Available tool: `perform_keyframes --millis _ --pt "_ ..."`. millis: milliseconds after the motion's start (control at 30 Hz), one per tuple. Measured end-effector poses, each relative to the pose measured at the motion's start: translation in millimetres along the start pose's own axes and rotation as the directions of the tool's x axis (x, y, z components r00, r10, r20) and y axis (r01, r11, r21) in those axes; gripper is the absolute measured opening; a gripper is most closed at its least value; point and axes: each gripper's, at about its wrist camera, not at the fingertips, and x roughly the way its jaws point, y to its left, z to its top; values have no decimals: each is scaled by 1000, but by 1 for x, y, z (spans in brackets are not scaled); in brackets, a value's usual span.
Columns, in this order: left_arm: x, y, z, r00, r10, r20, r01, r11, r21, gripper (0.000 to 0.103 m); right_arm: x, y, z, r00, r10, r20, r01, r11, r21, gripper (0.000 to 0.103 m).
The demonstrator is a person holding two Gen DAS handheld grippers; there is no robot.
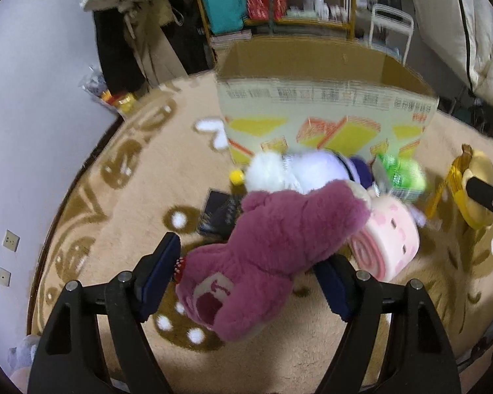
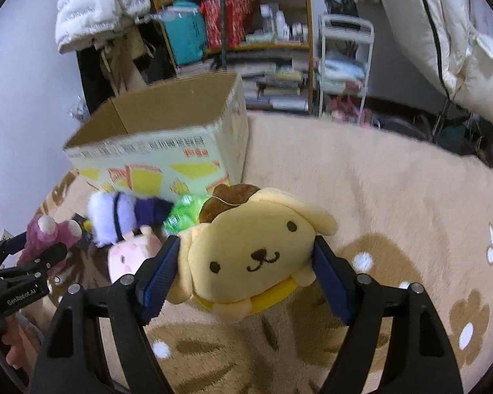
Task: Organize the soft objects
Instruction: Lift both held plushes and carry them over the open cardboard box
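Note:
My left gripper (image 1: 248,262) is shut on a purple plush bear (image 1: 272,246), gripping its lower body above the rug. My right gripper (image 2: 246,262) is shut on a yellow dog plush (image 2: 249,256) with a brown cap, held just above the rug. On the rug between them lie a white and purple plush (image 1: 299,170), a pink roll-shaped plush (image 1: 391,236) and a green soft item (image 1: 407,177). The open cardboard box (image 1: 325,98) stands behind them; it also shows in the right wrist view (image 2: 161,151). The left gripper and bear show in the right wrist view (image 2: 46,233).
A beige patterned rug (image 2: 378,197) covers the floor. A dark flat booklet (image 1: 218,213) lies under the bear. Shelves (image 2: 246,26) with boxes and books, a white cart (image 2: 345,65) and a bed (image 2: 460,49) stand behind. A wall (image 1: 33,98) is at left.

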Motion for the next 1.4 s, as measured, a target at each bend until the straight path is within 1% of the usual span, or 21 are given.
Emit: perform_keyframes --millis 67,133,167,300,533,767,800,900,1000,1133,1200,1300,1333,1400 --pt "-15 7 3 998 -8 63 10 1000 -27 78 -11 4 3 999 14 50 -14 1000 -10 83" --pt "-27 13 5 993 -1 122 8 999 -50 78 -22 6 6 995 34 95 -33 999 -18 83" --pt "-32 15 6 989 5 145 3 998 -58 78 -26 7 8 994 43 104 -41 999 -18 83" --pt "-53 25 12 969 14 246 7 997 -81 78 -40 11 17 984 96 150 -94 995 -18 83" --pt "-74 27 27 939 17 344 9 997 -72 78 -62 31 35 961 140 237 -120 988 -97 83" --pt "-87 21 57 899 37 436 -24 999 -35 79 -73 48 67 936 170 307 -134 982 -136 83" --pt "-87 21 62 894 38 447 -26 999 -32 79 -73 51 72 934 170 315 -131 981 -142 83" --pt "-88 21 77 884 28 466 -16 999 -31 79 -76 58 90 921 177 347 -128 979 -159 83" --pt "-85 22 89 881 14 473 1 1000 -31 79 -74 65 107 911 178 371 -121 978 -171 83" --pt "-77 17 105 874 8 486 1 1000 -17 79 -65 71 123 900 183 396 -128 978 -163 83" --pt "-71 13 113 871 -1 491 4 1000 -5 79 -59 71 127 898 183 401 -133 980 -150 83" --pt "-61 6 119 871 -13 491 7 1000 14 79 -45 70 132 901 187 391 -145 980 -136 83" --pt "-58 5 119 872 -15 490 7 1000 18 79 -40 69 132 903 184 388 -143 981 -131 83" --pt "-47 1 122 879 -17 477 1 999 35 79 -32 64 129 907 184 380 -148 982 -120 83"
